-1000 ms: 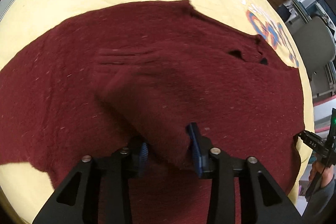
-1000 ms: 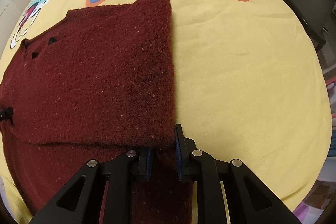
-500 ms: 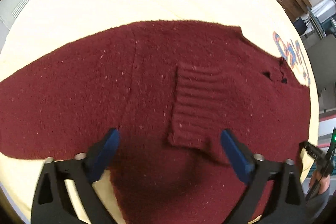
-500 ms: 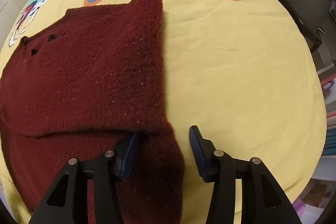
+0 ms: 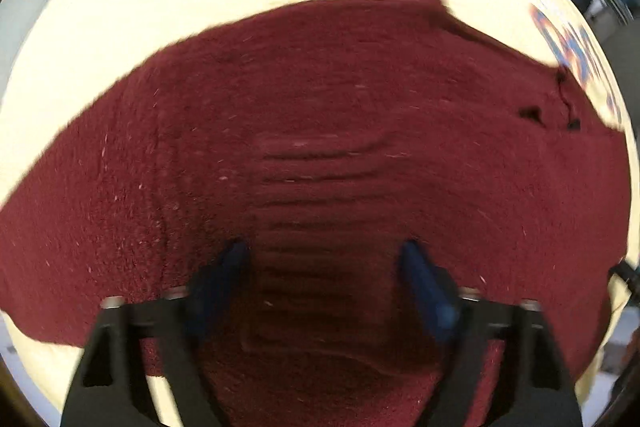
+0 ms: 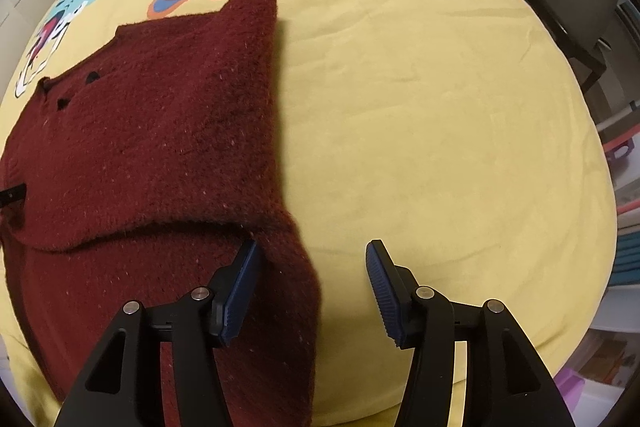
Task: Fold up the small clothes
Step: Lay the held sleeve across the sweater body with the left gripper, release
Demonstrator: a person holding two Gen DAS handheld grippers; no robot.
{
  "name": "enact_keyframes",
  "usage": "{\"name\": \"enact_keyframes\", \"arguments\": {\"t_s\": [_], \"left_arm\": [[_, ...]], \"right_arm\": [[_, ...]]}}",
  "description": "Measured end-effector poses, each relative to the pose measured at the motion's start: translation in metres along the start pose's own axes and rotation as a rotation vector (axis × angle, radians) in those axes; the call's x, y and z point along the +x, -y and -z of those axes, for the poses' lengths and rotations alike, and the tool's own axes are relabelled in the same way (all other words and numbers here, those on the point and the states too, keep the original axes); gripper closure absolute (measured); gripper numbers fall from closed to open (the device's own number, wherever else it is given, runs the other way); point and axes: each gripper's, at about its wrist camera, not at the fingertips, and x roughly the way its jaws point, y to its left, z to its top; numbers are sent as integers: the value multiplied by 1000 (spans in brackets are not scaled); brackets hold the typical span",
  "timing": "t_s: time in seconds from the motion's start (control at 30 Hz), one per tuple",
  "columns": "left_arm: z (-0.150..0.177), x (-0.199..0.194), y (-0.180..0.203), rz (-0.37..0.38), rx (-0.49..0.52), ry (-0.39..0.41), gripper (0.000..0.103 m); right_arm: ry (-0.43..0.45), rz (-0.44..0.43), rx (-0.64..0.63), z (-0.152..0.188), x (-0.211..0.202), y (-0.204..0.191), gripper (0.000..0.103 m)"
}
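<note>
I see a fuzzy, matt maroon knit sweater with a ribbed cuff, on smooth printed yellow cloth. My right gripper has matt black plastic arms and ridged blue pads.

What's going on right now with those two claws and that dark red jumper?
Left gripper open over ribbed cuff. Right gripper open, empty. Dark red knitted sweater sleeves folded in, on yellow blanket. Nothing obstructing.

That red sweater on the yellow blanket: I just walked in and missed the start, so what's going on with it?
A person with a handheld gripper in each hand is folding the dark red sweater on the yellow dinosaur blanket. Both sleeves are already folded in over the body. The left gripper hovers with jaws open over the ribbed cuff; the right gripper is open at the sweater's right edge. Neither is gripping it.
</note>
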Motion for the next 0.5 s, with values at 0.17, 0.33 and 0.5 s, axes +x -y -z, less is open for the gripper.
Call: {"name": "enact_keyframes", "arguments": {"t_s": [0.17,0.33,0.5], "left_arm": [[5,-9,22,13,61,34,90],[11,-27,9,57,26,89,91],[28,-41,-9,3,44,122,92]], "right_arm": [[-14,-7,8,4,0,1,45],[26,-14,12,-4,-19,2,44],[55,-82,38,-32,-24,2,40]]}}
